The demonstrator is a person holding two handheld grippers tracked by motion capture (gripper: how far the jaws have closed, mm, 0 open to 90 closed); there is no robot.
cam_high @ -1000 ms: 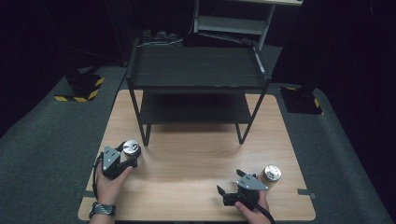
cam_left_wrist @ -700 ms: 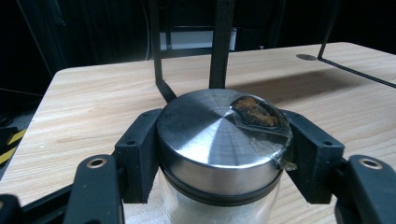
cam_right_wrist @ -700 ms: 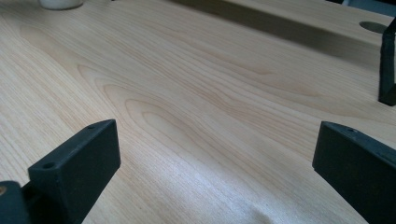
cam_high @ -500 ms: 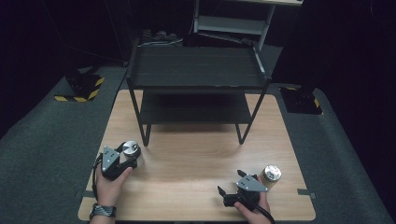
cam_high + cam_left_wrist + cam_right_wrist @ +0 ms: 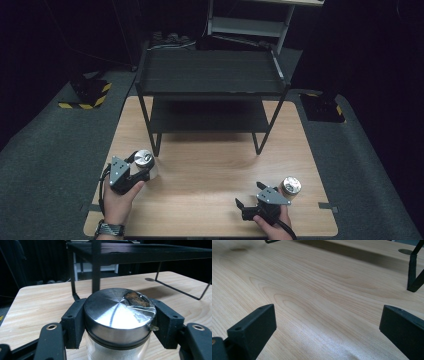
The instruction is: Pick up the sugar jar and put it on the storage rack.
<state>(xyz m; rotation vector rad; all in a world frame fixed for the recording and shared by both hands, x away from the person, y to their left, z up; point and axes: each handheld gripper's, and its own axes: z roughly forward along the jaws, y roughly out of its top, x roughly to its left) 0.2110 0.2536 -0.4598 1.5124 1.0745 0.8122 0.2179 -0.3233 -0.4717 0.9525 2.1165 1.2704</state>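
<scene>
The left gripper (image 5: 117, 322) clenches the steel-lidded glass jar (image 5: 117, 315), unmoved on the wooden desk (image 5: 210, 170); right gripper (image 5: 327, 332) stays released, lifting pending.

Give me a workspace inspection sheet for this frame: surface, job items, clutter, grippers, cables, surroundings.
Surface: wooden table, light grain.
Job's things: left jar, metal lid, clear tape over a brown patch; right jar stands beside the right gripper; black two-tier rack, shelves bare.
Clutter: nothing seen.
Grippers: left gripper shut on the left jar at its lid; right gripper open, nothing between its jaws.
Cables: black cable by the left wrist.
Surroundings: grey carpet, hazard-striped block, dark backdrop.
</scene>
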